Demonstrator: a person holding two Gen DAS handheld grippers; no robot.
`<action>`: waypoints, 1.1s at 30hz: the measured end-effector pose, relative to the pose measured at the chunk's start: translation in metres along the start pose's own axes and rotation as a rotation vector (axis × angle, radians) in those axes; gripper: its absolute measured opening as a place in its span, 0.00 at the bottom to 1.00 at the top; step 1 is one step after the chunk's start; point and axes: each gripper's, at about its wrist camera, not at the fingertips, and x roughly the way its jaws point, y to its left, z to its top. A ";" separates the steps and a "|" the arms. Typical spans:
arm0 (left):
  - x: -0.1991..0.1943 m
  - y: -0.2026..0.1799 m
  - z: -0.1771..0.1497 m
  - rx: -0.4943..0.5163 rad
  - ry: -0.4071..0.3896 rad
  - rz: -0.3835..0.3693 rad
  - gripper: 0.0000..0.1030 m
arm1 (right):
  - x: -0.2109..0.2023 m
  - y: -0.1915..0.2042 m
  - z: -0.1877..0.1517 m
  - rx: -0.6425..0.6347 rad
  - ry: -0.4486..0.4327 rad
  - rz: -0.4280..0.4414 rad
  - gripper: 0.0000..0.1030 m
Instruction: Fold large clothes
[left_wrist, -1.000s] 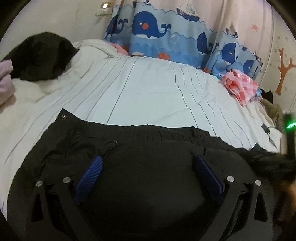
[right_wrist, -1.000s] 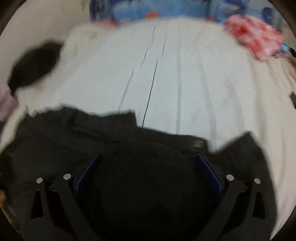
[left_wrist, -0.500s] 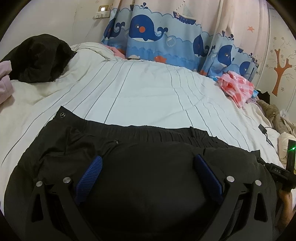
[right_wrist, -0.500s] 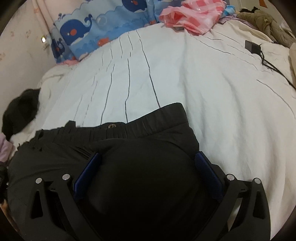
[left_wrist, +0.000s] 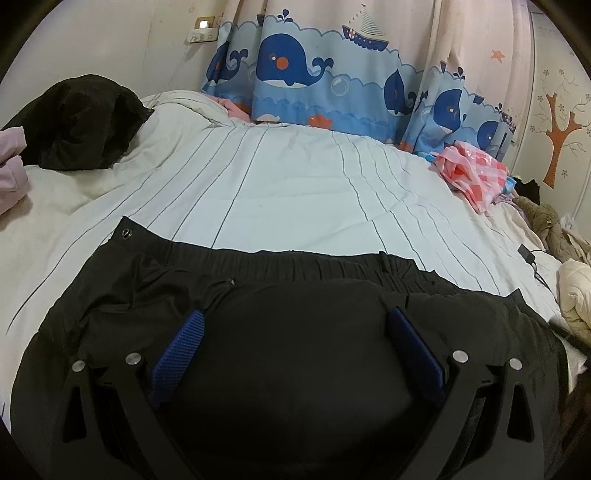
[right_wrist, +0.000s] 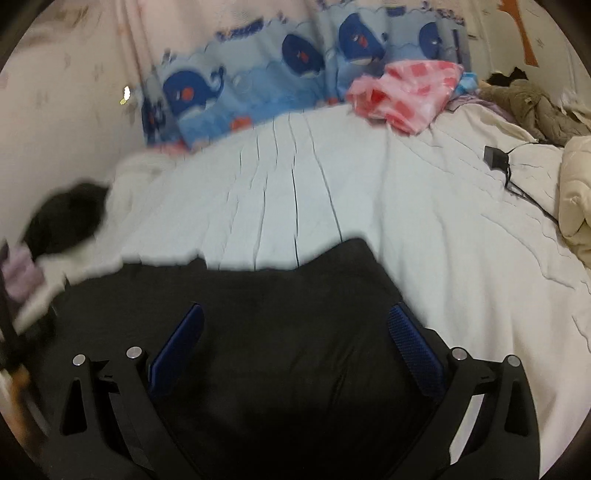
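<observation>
A large black garment (left_wrist: 229, 295) with an elastic waistband and a snap button (left_wrist: 127, 233) lies spread on the white striped bed (left_wrist: 295, 192). My left gripper (left_wrist: 295, 332) hovers over it, open, its blue pads (left_wrist: 181, 350) wide apart with only cloth below them. In the blurred right wrist view the same black garment (right_wrist: 280, 291) fills the lower half, its right corner ending on the sheet. Above that end my right gripper (right_wrist: 295, 328) stands open, nothing pinched between its pads (right_wrist: 415, 350).
A heap of black clothing (left_wrist: 74, 122) and a pale pink cloth (left_wrist: 11, 173) lie at the bed's far left. A pink checked bag (left_wrist: 472, 173) sits by the whale curtain (left_wrist: 295, 74). A charger with cable (right_wrist: 496, 157) and cream bedding (right_wrist: 576, 206) lie on the right.
The right view has swung and is blurred with motion; the waistband button is no longer seen there. The other gripper with its green light has left the left view's right edge.
</observation>
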 end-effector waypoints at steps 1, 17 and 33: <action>-0.001 0.000 0.000 -0.001 -0.001 -0.003 0.93 | 0.014 -0.005 -0.006 0.023 0.045 0.004 0.94; -0.046 0.037 -0.012 -0.052 0.068 -0.094 0.93 | -0.052 0.013 -0.015 -0.052 0.113 0.141 0.94; -0.181 0.169 -0.103 -0.525 0.304 -0.252 0.93 | -0.167 0.134 -0.118 -0.622 0.252 0.260 0.94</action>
